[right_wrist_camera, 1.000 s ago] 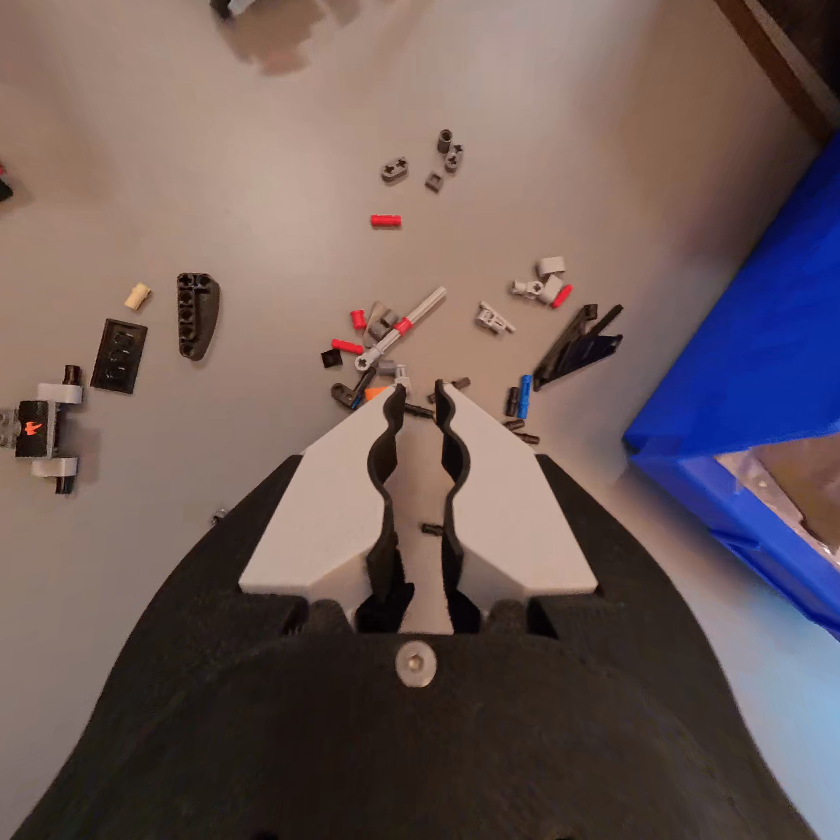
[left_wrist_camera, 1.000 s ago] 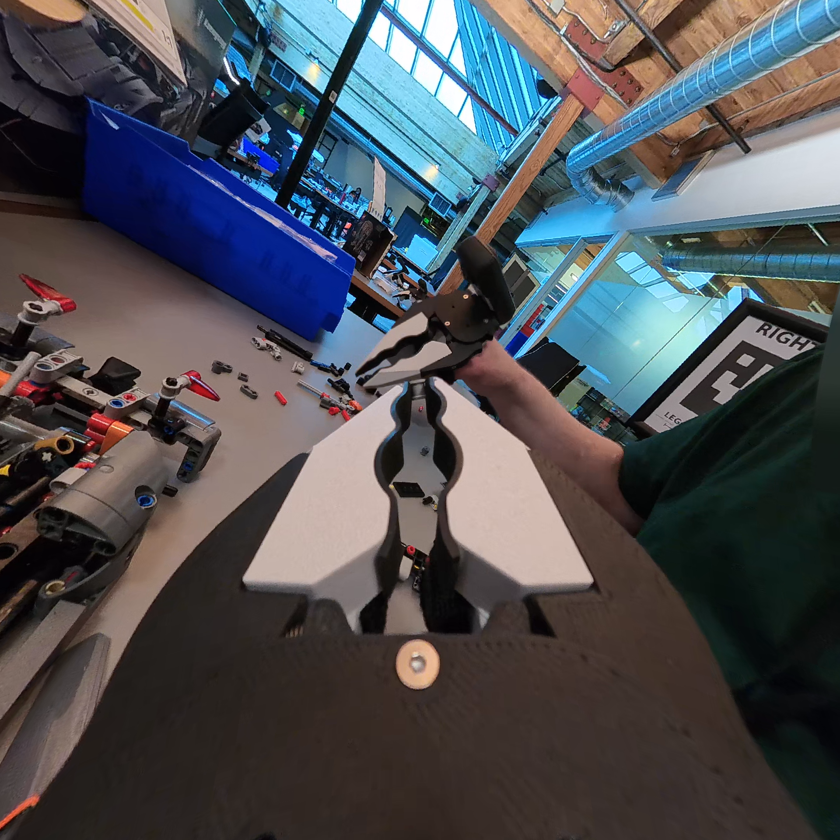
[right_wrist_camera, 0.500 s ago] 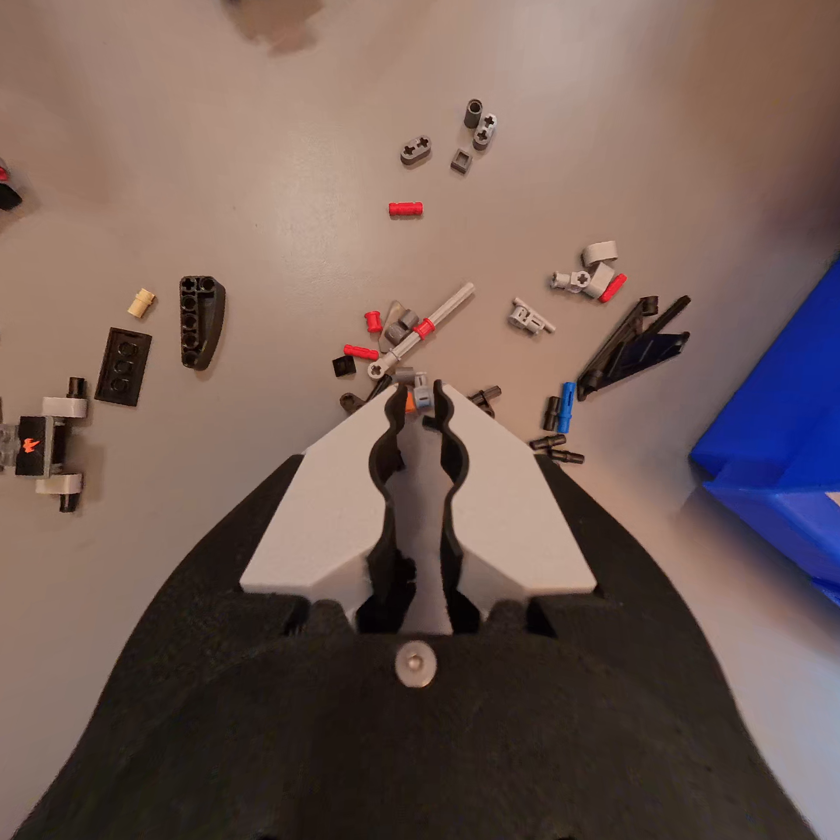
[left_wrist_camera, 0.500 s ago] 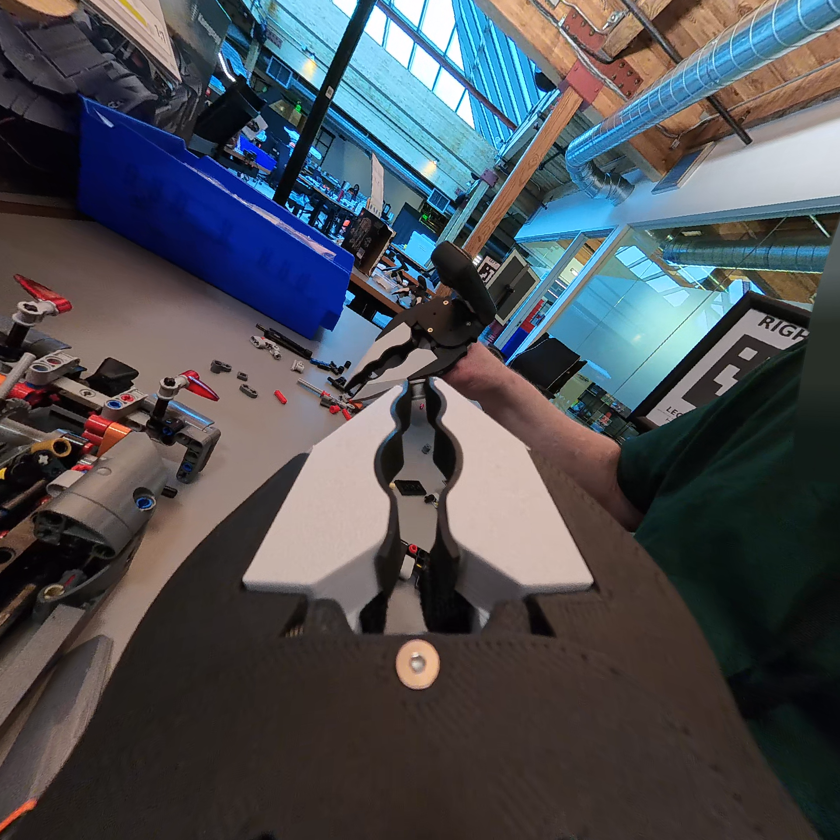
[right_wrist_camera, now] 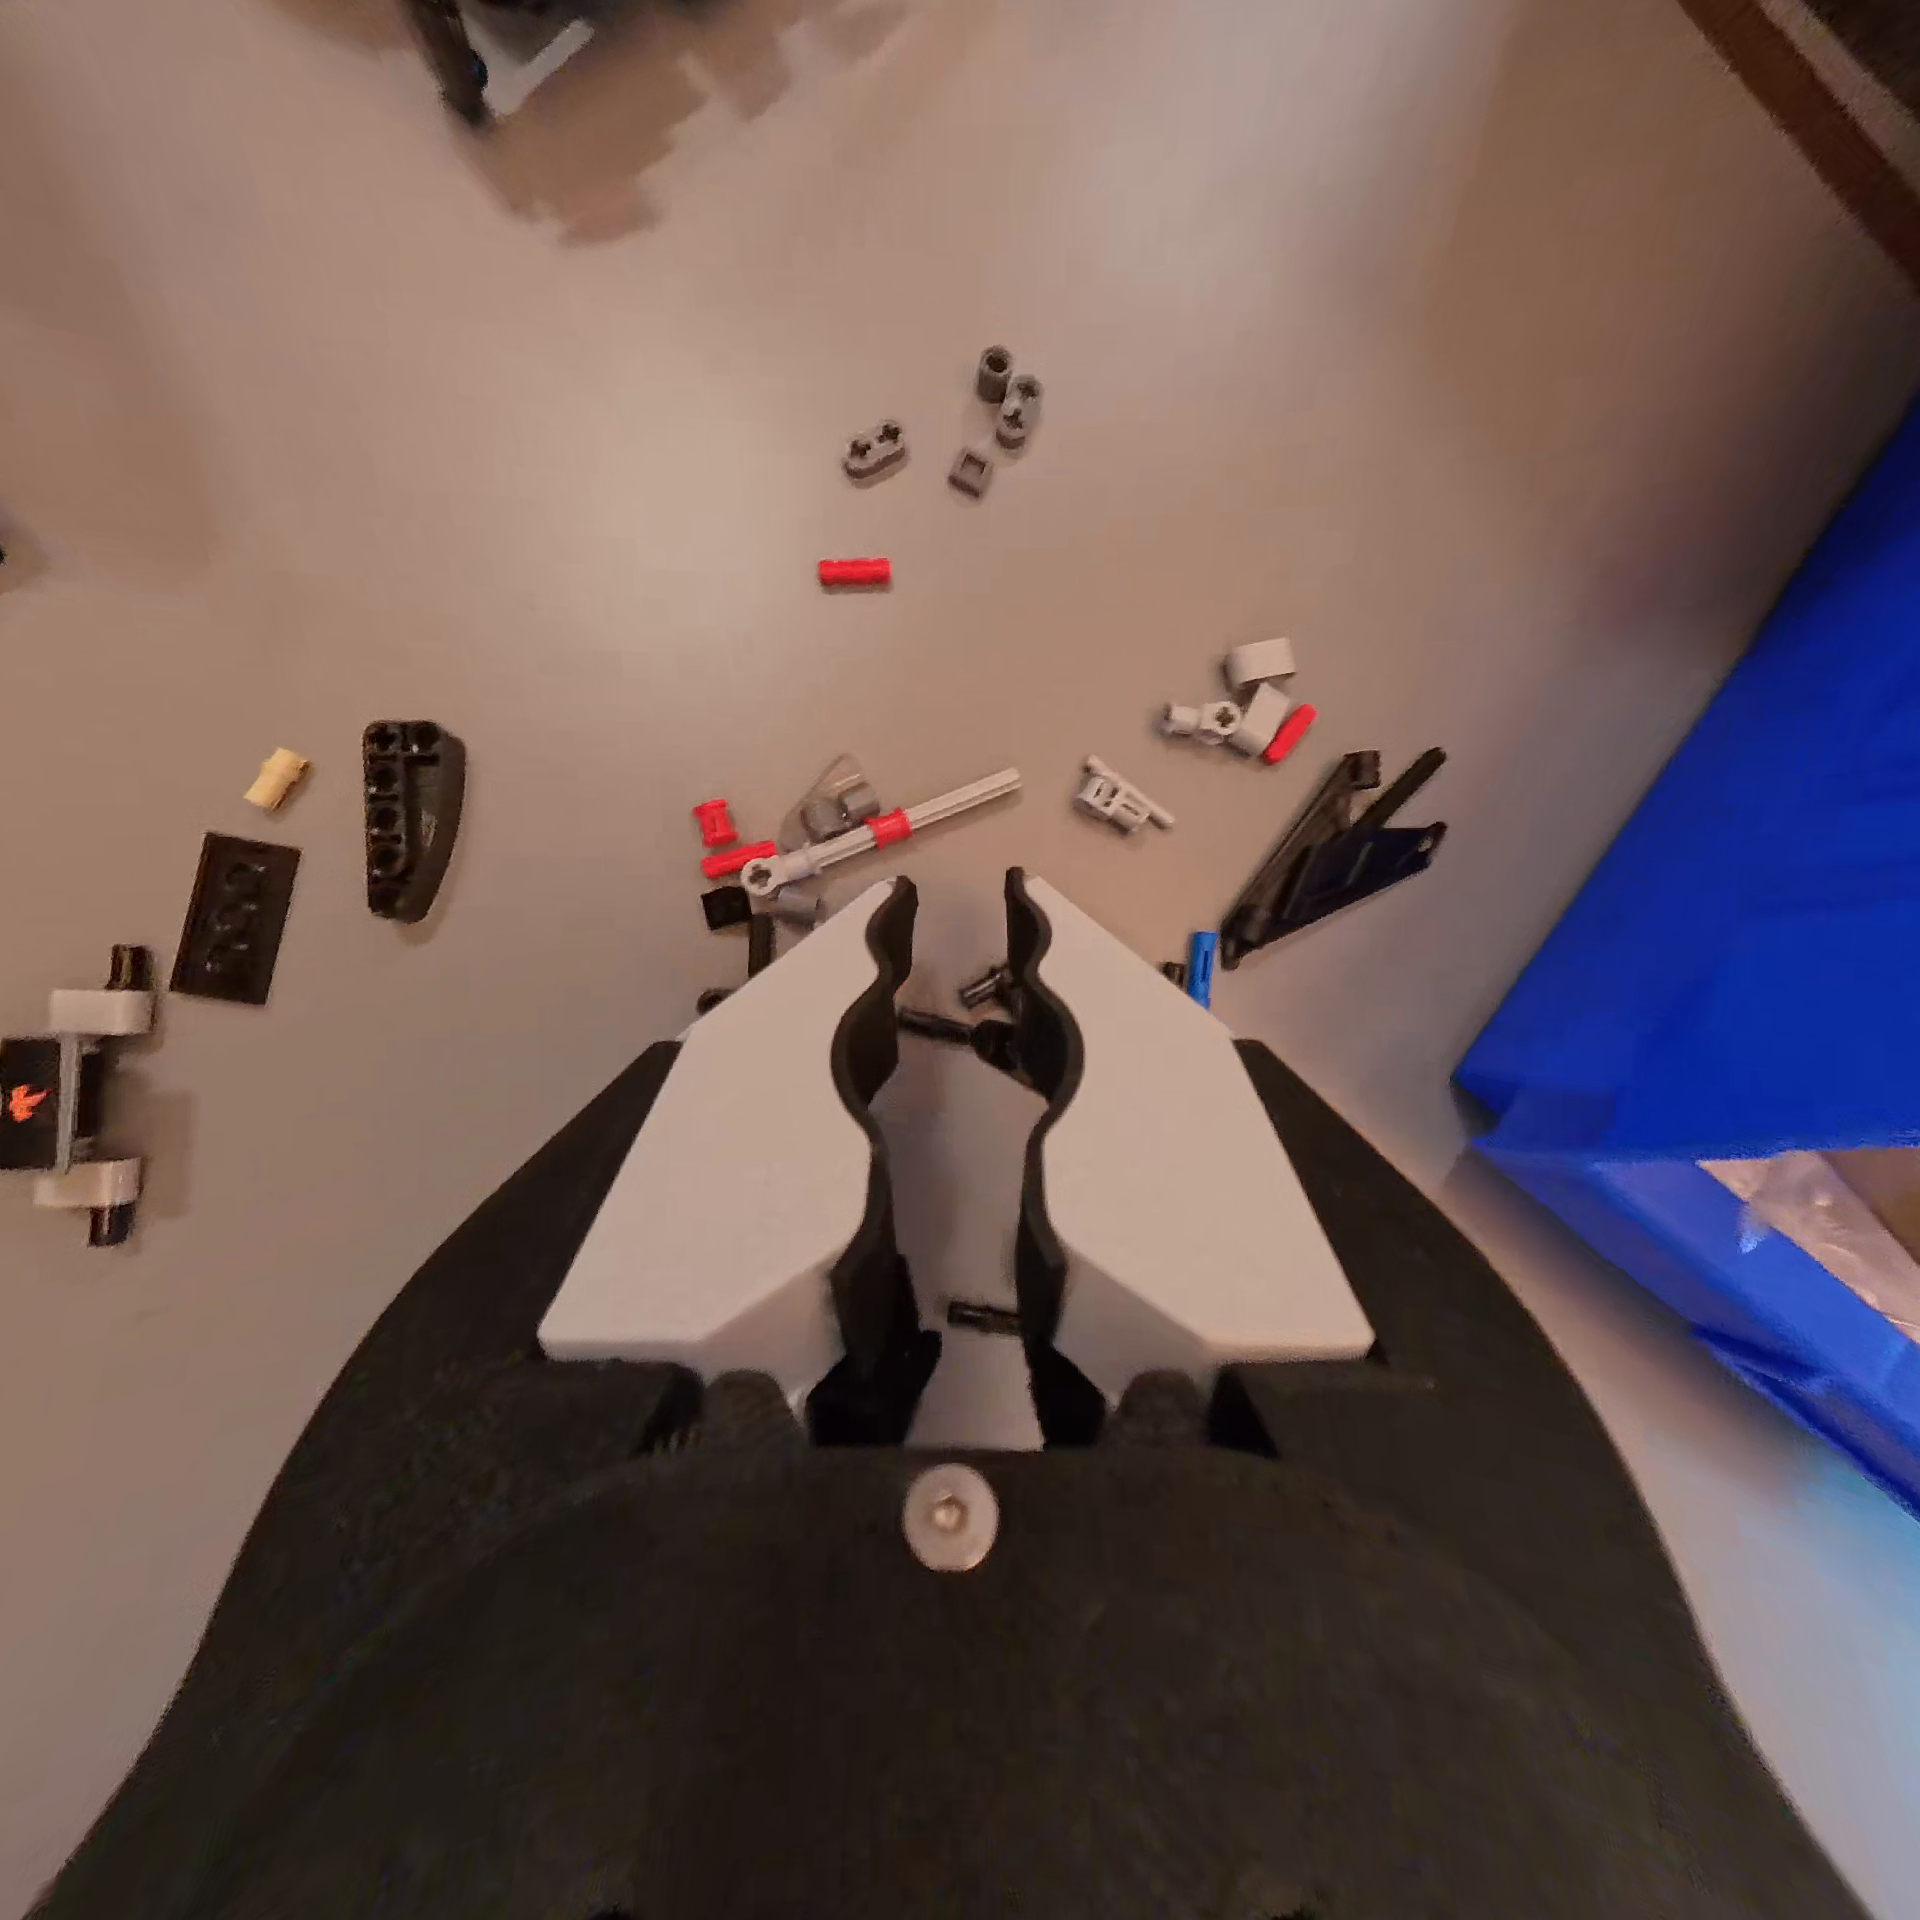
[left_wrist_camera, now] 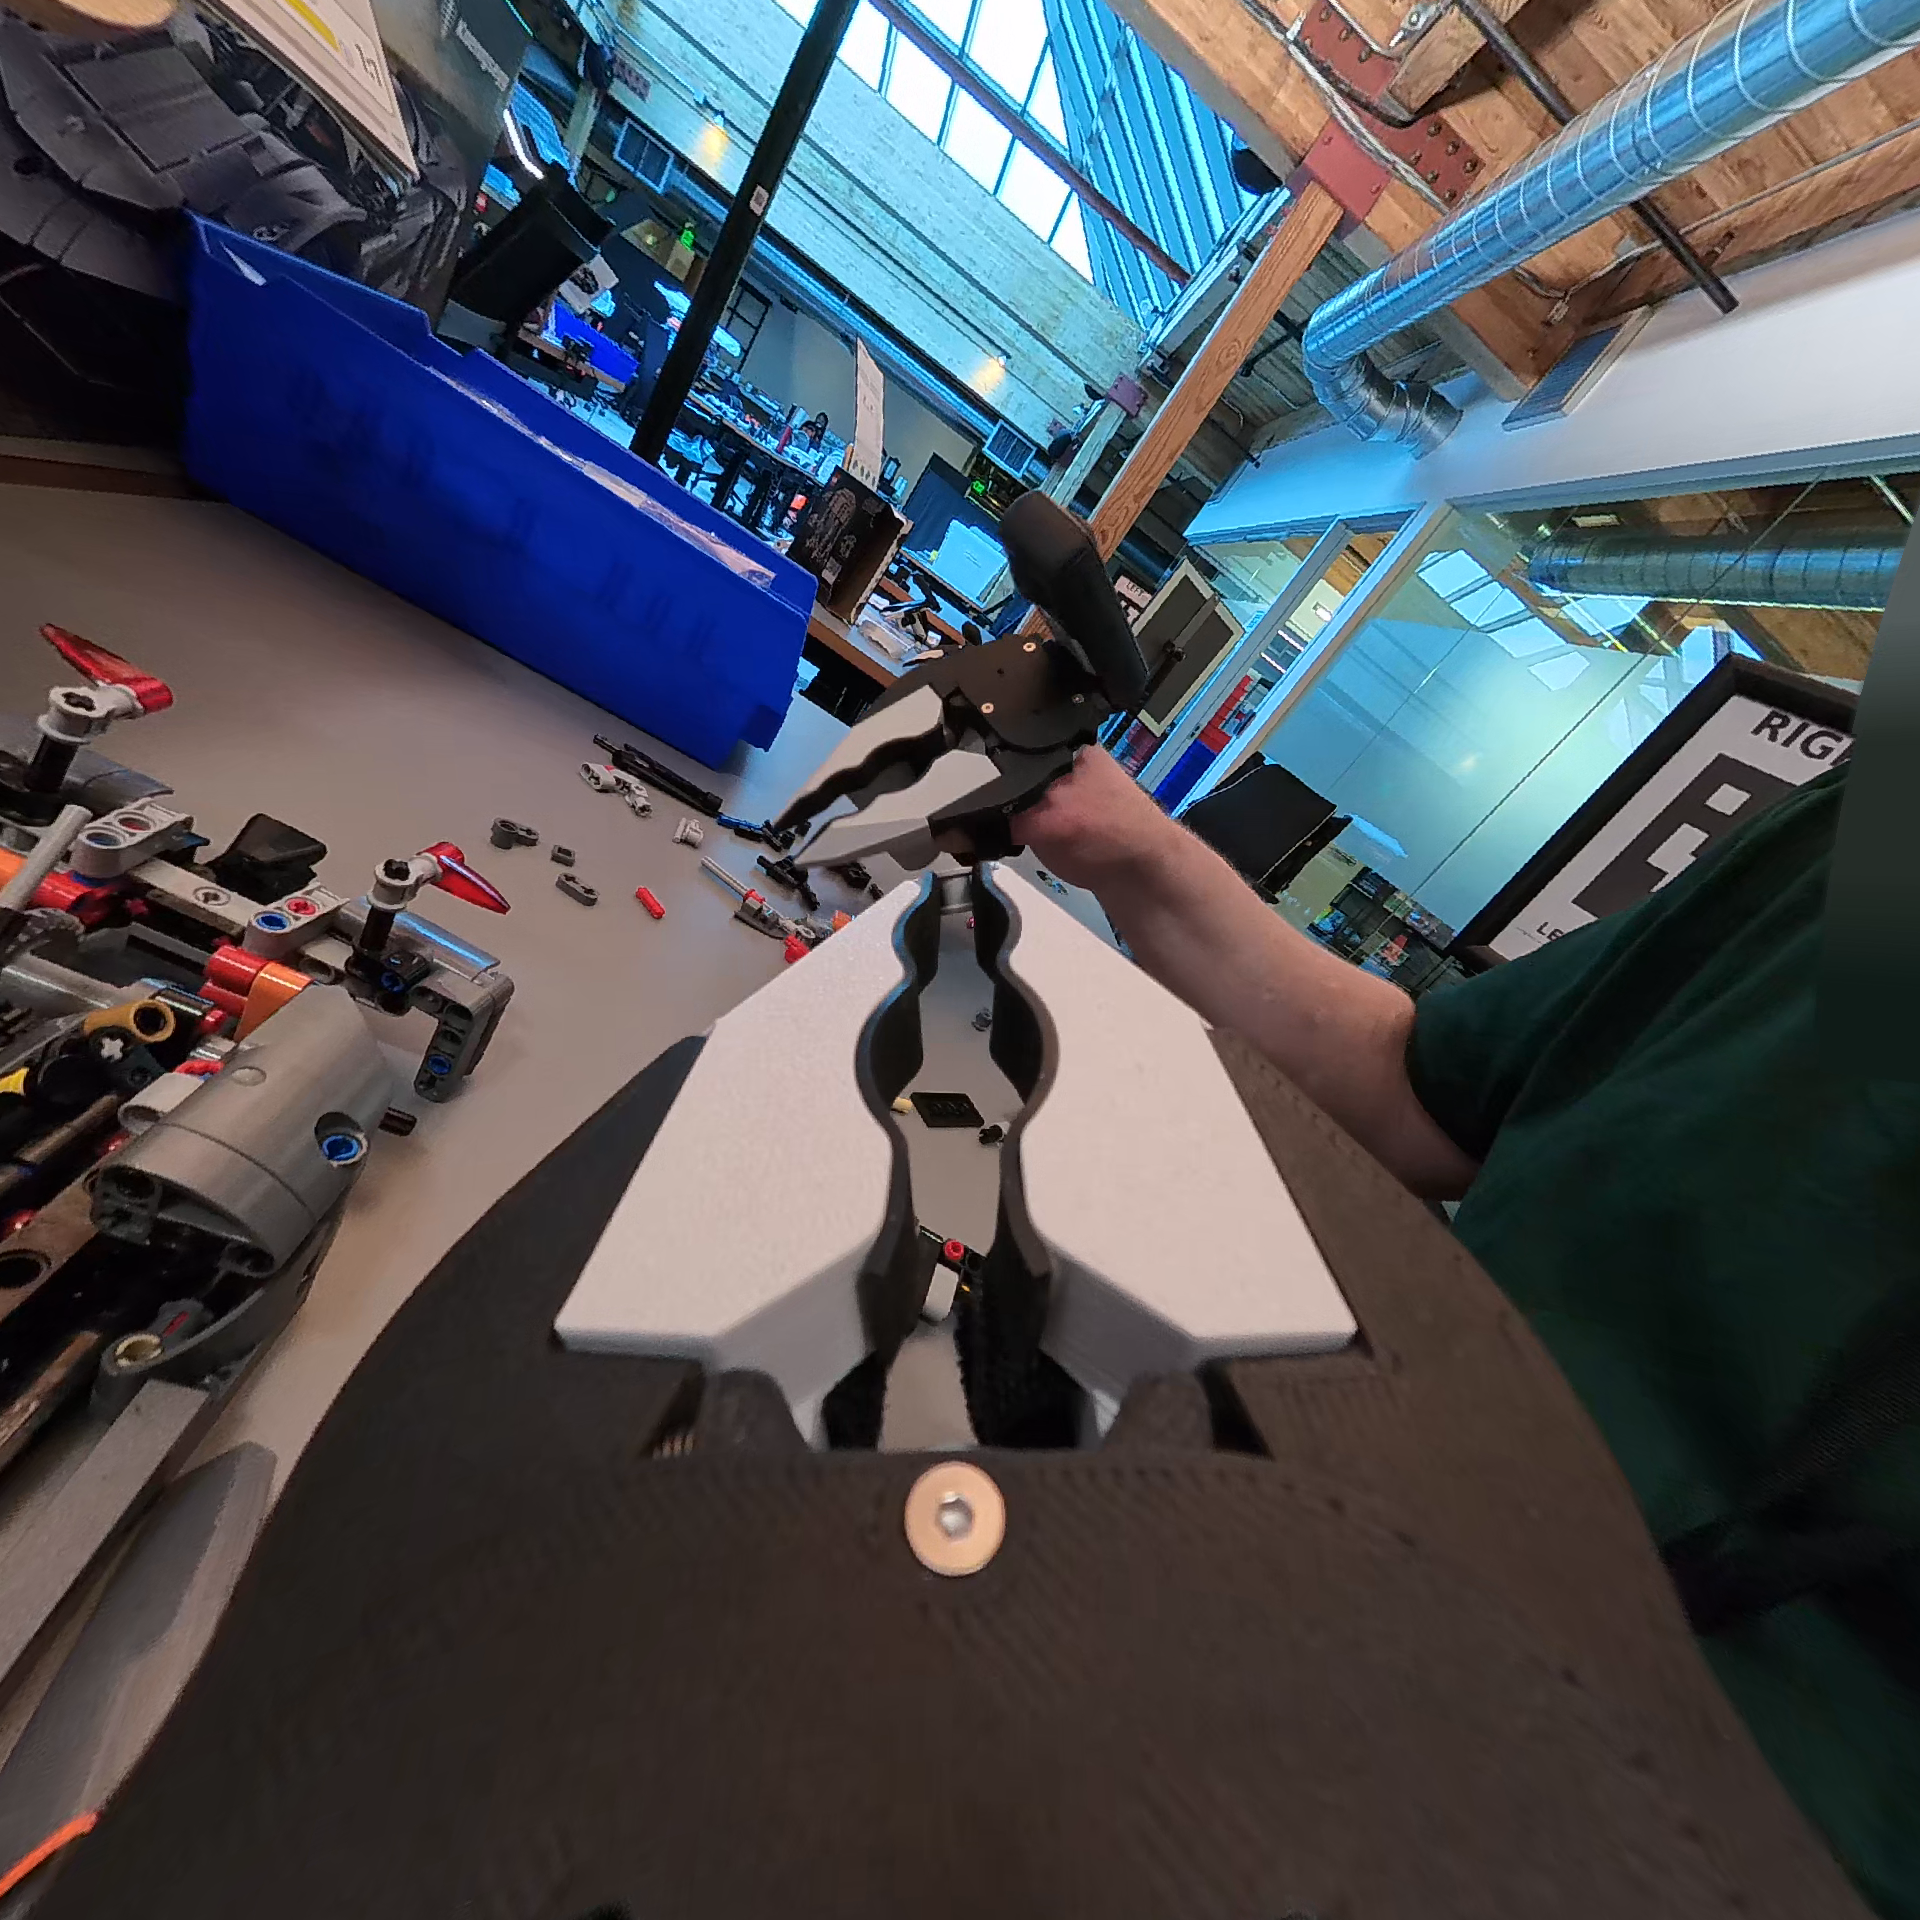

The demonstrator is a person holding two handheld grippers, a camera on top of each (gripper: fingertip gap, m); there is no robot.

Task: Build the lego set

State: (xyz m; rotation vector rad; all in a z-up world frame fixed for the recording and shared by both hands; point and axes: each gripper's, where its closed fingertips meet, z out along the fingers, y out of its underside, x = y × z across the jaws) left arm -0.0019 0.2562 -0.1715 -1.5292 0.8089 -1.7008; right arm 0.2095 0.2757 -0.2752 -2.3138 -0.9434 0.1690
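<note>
My right gripper (right_wrist_camera: 958,883) is open and empty, pointing down at the grey table (right_wrist_camera: 520,468) over loose lego pieces. Two small black pins (right_wrist_camera: 977,987) lie on the table between its fingers. A grey axle with red bushes (right_wrist_camera: 883,826) lies just left of its tips. In the left wrist view the right gripper (left_wrist_camera: 800,847) hangs low over the same pieces, jaws apart. My left gripper (left_wrist_camera: 951,883) is held above the table, narrowly open and empty. The partly built grey, red and black model (left_wrist_camera: 208,1091) sits to its left.
A blue bin (right_wrist_camera: 1714,935) stands at the right, also seen in the left wrist view (left_wrist_camera: 468,499). A black curved beam (right_wrist_camera: 410,821), black plate (right_wrist_camera: 234,914), small black-and-grey assembly (right_wrist_camera: 73,1091) and black wing piece (right_wrist_camera: 1340,862) lie around. A person's arm (left_wrist_camera: 1247,966) holds the right gripper. Tip to tip, the grippers are about 25 cm apart.
My right gripper has shifted right over the loose pieces, back toward the blue bin, and its jaws have opened slightly wider. The left gripper has barely moved.
</note>
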